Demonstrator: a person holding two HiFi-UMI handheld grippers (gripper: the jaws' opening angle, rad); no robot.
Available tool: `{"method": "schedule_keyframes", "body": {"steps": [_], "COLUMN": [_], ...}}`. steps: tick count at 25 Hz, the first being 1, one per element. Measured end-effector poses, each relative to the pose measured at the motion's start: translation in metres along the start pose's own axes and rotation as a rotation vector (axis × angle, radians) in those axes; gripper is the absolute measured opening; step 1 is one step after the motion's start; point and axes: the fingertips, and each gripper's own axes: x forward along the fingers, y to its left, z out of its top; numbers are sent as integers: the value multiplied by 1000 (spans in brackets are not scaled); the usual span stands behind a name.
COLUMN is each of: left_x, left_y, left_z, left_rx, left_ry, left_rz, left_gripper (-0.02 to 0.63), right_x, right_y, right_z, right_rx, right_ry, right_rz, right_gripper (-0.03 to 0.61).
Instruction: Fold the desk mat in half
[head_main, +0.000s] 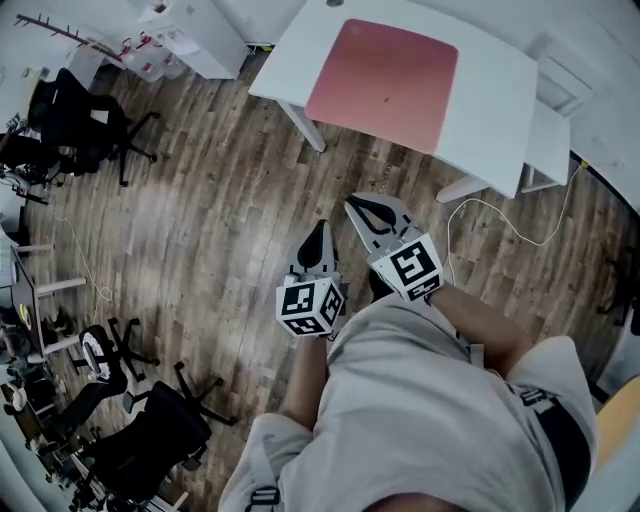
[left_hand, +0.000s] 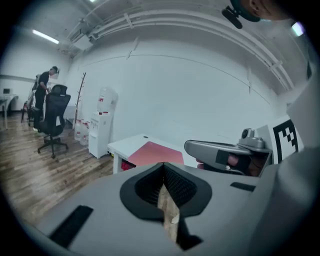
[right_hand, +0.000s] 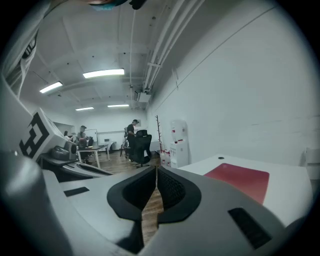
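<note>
Pink desk mat (head_main: 385, 82) is lying flat on the white desk (head_main: 490, 115), well apart from both tools. Left tool (head_main: 318, 243) and right tool (head_main: 372, 212) are hovering over the floor, jaws pressed together, empty. Mat is likely thin, limp and light; pinching two corners of one short edge looks best.

You stand on a dark wooden plank floor (head_main: 200, 220) facing a white rectangular bench (head_main: 490, 90). Black wheeled office chairs (head_main: 85, 125) sit left, a white water dispenser (left_hand: 102, 125) by the plain white wall (left_hand: 190, 85), long strip lights (right_hand: 103, 73) overhead.
</note>
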Motion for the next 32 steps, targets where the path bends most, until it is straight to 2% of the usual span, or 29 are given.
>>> {"method": "schedule_keyframes", "body": {"steps": [3, 8, 14, 25, 32], "left_x": [35, 82, 126, 208, 255], "left_y": [3, 13, 36, 67, 104], "left_z": [2, 5, 13, 17, 13], "left_rx": [-50, -54, -111, -25, -42], "left_ry": [44, 94, 140, 192, 238], "left_rz": [-31, -28, -54, -200, -298], "left_gripper": [12, 12, 12, 12, 12], "right_x": [14, 32, 51, 100, 143], "right_y": [-27, -69, -94, -125, -127], "right_z": [-3, -11, -21, -30, -40], "right_rx": [18, 40, 75, 62, 27], "right_ry": [25, 51, 101, 225, 346], "right_rz": [1, -17, -41, -152, -167], "right_gripper": [41, 41, 41, 42, 43]}}
